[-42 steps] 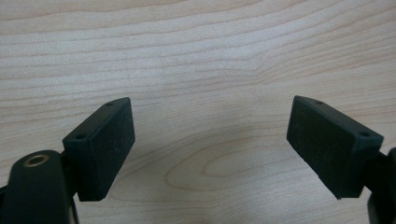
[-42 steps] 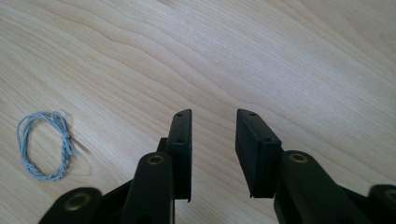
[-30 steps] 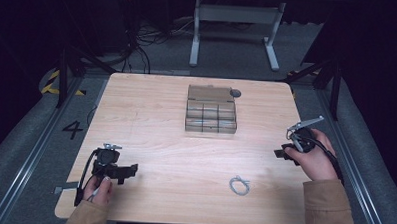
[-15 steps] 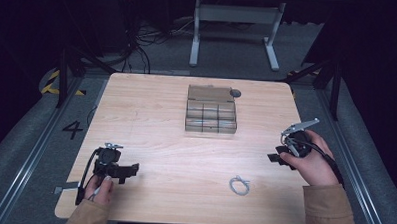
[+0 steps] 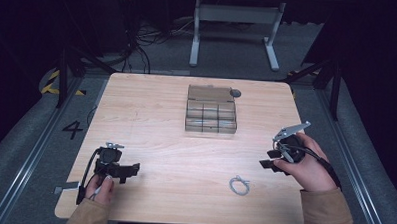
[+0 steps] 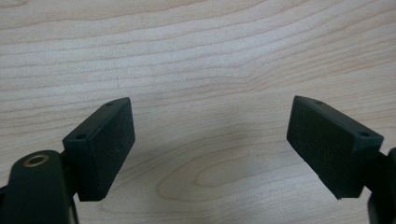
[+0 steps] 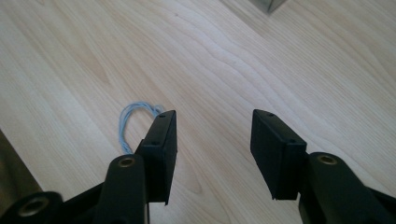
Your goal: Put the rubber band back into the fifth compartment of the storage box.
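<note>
A small loop of pale blue-white cord [image 5: 239,185] lies on the wooden table [image 5: 156,125] near its front edge, right of centre. In the right gripper view the cord [image 7: 135,116] sits just beyond the left jaw. My right gripper [image 5: 269,160] hovers up and right of the cord, held in a hand, jaws apart [image 7: 212,140] with nothing between them. My left gripper [image 5: 130,170] rests low at the front left of the table; its jaws stand wide apart [image 6: 210,135] over bare wood.
A clear plastic compartment box [image 5: 211,115] with its lid raised stands at the table's middle back. A small dark round object [image 5: 235,93] lies by the box's back right corner. Dark floor, cables and a desk frame [image 5: 234,33] lie beyond the table.
My right gripper has moved left and toward the front, closer to the cord loop. The left gripper has stayed in place.
</note>
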Motion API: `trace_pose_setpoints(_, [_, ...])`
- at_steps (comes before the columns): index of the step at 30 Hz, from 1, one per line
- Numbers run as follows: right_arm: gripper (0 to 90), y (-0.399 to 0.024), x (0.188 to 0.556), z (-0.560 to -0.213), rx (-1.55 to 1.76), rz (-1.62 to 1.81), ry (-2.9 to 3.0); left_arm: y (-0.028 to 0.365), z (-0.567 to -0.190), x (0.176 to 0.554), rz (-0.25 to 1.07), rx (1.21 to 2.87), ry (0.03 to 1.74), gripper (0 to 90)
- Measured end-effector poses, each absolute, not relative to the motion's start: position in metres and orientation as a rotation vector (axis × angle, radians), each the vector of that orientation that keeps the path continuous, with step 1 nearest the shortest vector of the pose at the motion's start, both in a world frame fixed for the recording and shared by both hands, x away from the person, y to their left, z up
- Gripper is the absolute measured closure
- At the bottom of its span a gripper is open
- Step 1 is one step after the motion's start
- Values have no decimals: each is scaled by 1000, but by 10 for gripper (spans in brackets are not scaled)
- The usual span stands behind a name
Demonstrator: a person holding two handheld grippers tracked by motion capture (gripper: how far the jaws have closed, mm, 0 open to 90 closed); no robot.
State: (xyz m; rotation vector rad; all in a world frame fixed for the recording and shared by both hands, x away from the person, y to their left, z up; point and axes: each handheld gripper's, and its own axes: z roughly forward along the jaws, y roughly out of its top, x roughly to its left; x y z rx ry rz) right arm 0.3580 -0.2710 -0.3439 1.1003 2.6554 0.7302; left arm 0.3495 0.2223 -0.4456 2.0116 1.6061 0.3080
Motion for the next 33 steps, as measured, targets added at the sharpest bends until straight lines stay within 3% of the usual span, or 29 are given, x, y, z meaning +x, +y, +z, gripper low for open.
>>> trace_pose_setpoints(21, [511,-237,352,-356,938,687,2816,223,-445,349,305,2014,1606,160])
trace_pose_setpoints(29, [549,-227,357,-368,930,643,2874,222,-445,350,305,2013,1607,160])
trace_pose_setpoints(33, [622,-221,359,-375,934,628,2871,222,-445,350,304,2014,1606,160])
